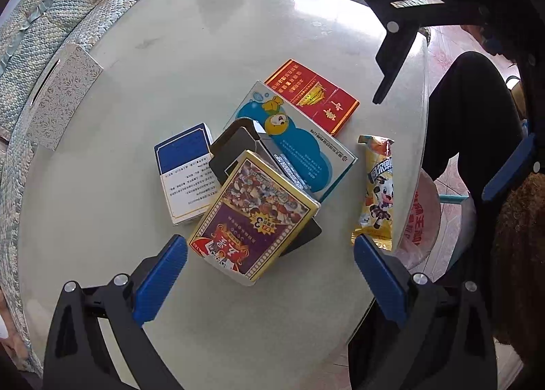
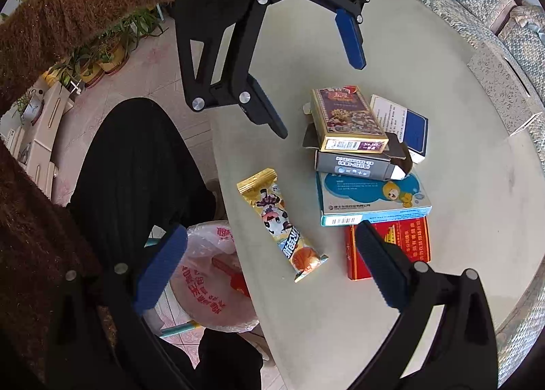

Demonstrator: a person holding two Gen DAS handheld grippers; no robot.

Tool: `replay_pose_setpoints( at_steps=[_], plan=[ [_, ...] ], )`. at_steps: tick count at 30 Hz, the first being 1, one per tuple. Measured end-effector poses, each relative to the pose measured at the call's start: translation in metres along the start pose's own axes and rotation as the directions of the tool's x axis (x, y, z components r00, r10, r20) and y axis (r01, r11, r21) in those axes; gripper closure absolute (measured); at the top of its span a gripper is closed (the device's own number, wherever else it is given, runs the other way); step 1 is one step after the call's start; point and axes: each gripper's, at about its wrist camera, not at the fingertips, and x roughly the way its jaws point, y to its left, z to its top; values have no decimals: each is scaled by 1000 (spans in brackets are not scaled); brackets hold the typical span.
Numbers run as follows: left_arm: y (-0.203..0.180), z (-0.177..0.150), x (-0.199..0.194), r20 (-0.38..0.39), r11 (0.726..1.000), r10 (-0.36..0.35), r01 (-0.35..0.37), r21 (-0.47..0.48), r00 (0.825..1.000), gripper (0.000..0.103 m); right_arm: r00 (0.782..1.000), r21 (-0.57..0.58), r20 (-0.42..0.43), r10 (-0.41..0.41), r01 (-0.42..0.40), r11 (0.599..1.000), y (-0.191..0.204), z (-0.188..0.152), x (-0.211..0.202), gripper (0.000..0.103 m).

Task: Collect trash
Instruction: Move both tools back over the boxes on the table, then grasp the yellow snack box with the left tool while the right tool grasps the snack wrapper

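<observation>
Both grippers spread wide and empty – right gripper [image 2: 270,265] nearer the snack wrapper [image 2: 284,225] at the table [image 2: 460,237] edge, long axis running between its fingers; left gripper [image 1: 270,274] over the boxes.

Pale glossy table [image 1: 204,49], rounded edge; sofa [image 1: 51,15] along far side. Landmark: teddy-bear box [image 1: 293,138], lying flat on table near centre; red cigarette pack [image 1: 313,94] flat just beside it, part tucked under in right wrist view; blue-and-white box [image 1: 184,172] flat on opposite side; yellow cow-print snack wrapper [image 1: 376,189] apart from it, near table edge; patterned silver tissue box [image 1: 64,97] well apart, at sofa-side rim; grey carton [image 2: 357,162] and gold-edged card box [image 2: 347,117] stacked over it.
</observation>
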Motion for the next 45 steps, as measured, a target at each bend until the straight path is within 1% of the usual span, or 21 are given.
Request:
replay_pose_setpoints(
  at_steps=[9, 13, 17, 22, 28, 30, 33, 36, 37, 38, 39, 41, 44, 45],
  plan=[
    [11, 7, 18, -2, 997, -75, 75, 33, 997, 7, 997, -13, -58, 53, -54, 998, -9, 1, 35, 7],
    [15, 9, 26, -14, 993, -112, 113, 40, 994, 7, 995, -12, -66, 71, -72, 997, -13, 3, 42, 7],
    [18, 12, 33, -11, 991, -129, 130, 44, 992, 7, 994, -10, -68, 87, -88, 996, -16, 6, 49, 7],
    [22, 13, 41, -18, 989, -138, 139, 41, 990, 7, 993, -21, -93, 78, -81, 997, -13, 3, 61, 7],
    [22, 14, 45, -9, 989, -149, 149, 19, 989, 8, 995, -23, -61, 75, -76, 997, -13, 4, 64, 7],
    [22, 13, 47, -13, 989, -145, 146, 13, 989, 11, 996, -23, -55, 73, -74, 997, -12, 3, 64, 7],
    [22, 11, 50, -17, 991, -135, 135, -12, 991, 20, 997, -16, -48, 63, -64, 998, -8, 3, 66, 10],
    [28, 7, 50, -13, 991, -131, 130, -43, 991, 23, 998, -13, -43, 48, -49, 999, -7, 4, 66, 15],
    [29, 6, 50, -11, 990, -130, 129, -52, 991, 24, 998, -13, -42, 39, -40, 999, -6, 4, 65, 18],
    [31, 5, 50, -9, 990, -127, 126, -59, 992, 26, 999, -12, -38, 32, -33, 999, -6, 5, 65, 24],
    [31, 4, 49, -9, 990, -123, 122, -68, 992, 26, 999, -9, -38, 31, -31, 999, -5, 6, 65, 29],
    [34, 1, 49, -9, 989, -117, 116, -90, 993, 28, 998, -5, -52, 45, -45, 999, -4, 7, 67, 41],
    [35, -3, 51, -12, 988, -101, 99, -117, 995, 29, 994, -22, -106, 12, -14, 1000, 3, 6, 81, 42],
    [36, -4, 51, -11, 988, -95, 93, -126, 995, 31, 994, -27, -111, 0, -3, 1000, 5, 6, 84, 44]
  ],
)
